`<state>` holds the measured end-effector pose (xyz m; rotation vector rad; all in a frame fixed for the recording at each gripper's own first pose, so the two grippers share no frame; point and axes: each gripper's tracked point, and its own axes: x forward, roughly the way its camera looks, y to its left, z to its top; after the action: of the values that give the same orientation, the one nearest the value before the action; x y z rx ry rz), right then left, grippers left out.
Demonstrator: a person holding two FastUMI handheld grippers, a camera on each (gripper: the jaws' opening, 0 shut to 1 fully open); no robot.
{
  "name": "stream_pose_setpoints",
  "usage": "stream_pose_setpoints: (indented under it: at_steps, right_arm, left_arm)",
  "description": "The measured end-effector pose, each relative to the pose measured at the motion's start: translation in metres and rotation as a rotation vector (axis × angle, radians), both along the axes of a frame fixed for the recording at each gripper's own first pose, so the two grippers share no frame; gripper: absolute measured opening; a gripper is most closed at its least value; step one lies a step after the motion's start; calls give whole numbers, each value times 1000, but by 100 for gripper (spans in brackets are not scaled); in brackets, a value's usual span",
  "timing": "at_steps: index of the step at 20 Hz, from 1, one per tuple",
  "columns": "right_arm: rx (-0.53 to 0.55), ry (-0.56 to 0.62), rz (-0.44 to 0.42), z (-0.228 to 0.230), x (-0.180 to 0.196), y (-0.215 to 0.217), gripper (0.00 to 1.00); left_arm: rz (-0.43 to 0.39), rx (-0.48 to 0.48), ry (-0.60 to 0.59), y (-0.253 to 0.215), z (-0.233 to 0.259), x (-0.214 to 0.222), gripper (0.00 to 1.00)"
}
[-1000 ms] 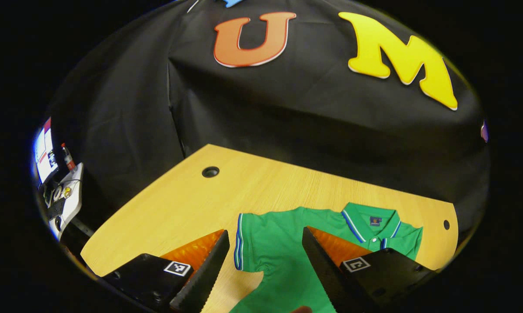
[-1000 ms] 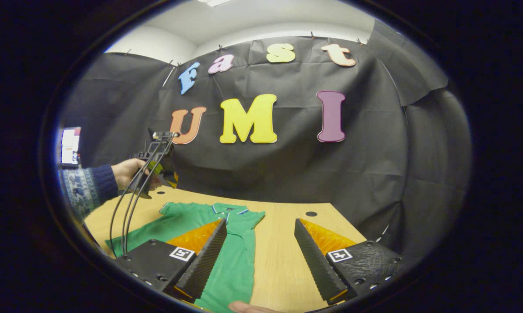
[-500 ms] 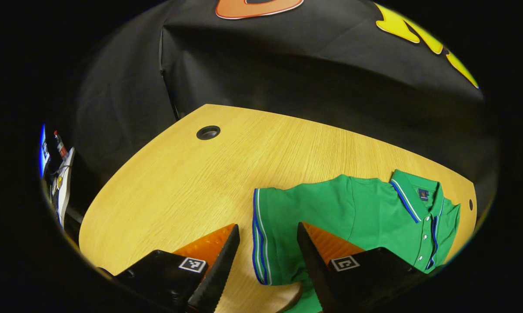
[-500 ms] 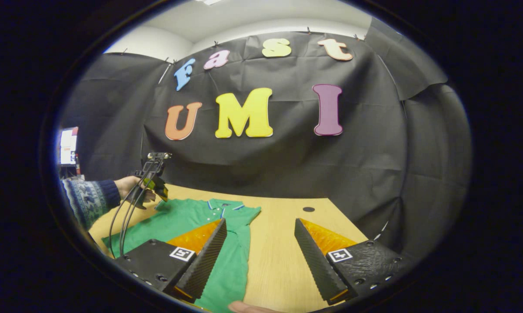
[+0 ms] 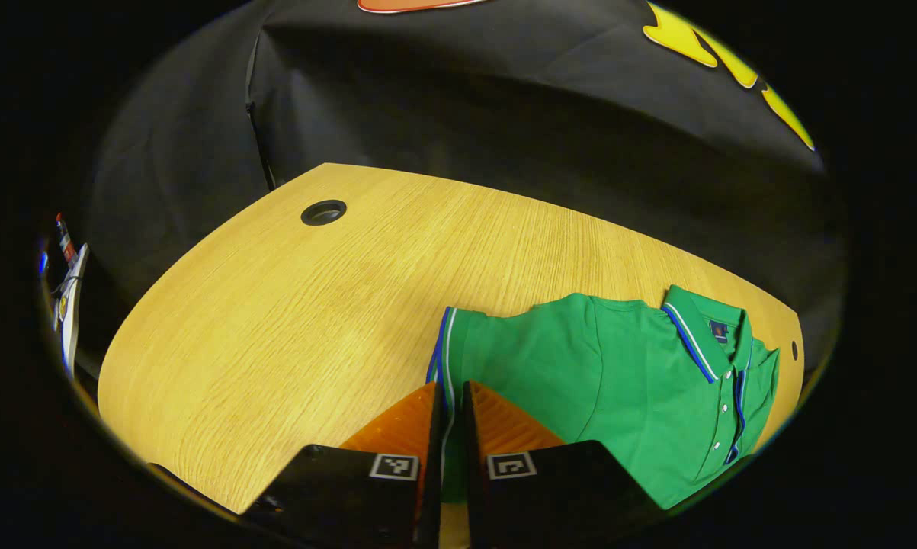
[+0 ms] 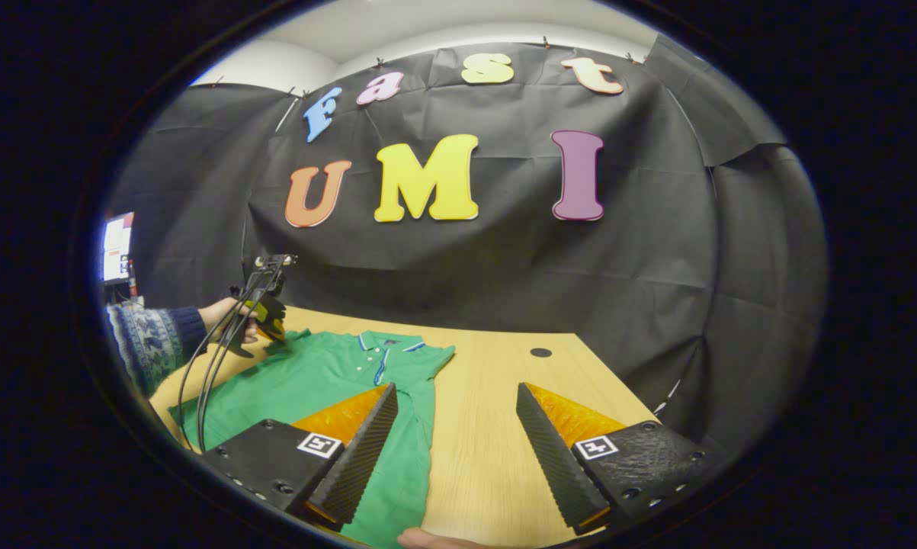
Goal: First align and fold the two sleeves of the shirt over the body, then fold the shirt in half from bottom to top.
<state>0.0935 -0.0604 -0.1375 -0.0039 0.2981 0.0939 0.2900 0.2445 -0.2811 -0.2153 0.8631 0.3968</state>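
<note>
A green polo shirt (image 5: 618, 374) with blue-and-white trim lies flat on the wooden table (image 5: 313, 305), collar to the right in the left gripper view. My left gripper (image 5: 452, 389) is shut on the striped cuff of the near sleeve (image 5: 444, 354), and the cloth shows between its fingers. In the right gripper view the shirt (image 6: 328, 374) lies at the left, and the left gripper (image 6: 267, 320) sits low at its far sleeve, held by a hand (image 6: 226, 313). My right gripper (image 6: 456, 390) hangs open above the table beside the shirt's right edge, holding nothing.
A cable hole (image 5: 323, 212) lies in the table's far left corner, and a second hole (image 6: 540, 352) is right of the collar. Black cloth walls stand behind the table. A lit screen (image 6: 115, 248) is at the far left. Bare wood (image 6: 496, 396) lies under my right gripper.
My left gripper came down onto the sleeve and went from open to shut on its cuff. The right gripper stayed open and hardly moved.
</note>
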Motion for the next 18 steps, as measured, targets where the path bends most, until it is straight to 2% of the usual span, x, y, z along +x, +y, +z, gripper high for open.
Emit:
stream_pose_setpoints:
  at_steps: [1,5,12,14,16,18]
  right_arm:
    - [-5,-3,0,0,0,0,95]
    - [-8,-13,-13,2,1,-4,95]
    - [-3,-4,-27,-1,2,-11,95]
    - [-7,-4,-29,-1,3,-11,95]
    - [-13,-8,-48,0,2,-14,94]
    - [-13,-8,-53,1,3,-14,95]
  left_arm:
    - [4,12,-6,0,4,1,11]
    - [-13,28,-47,-2,23,8,7]
    - [-45,43,-79,-35,55,18,8]
    - [-50,77,-103,-49,66,23,8]
    - [-110,99,-147,-77,80,31,8]
    - [-193,64,-197,-120,101,31,18]
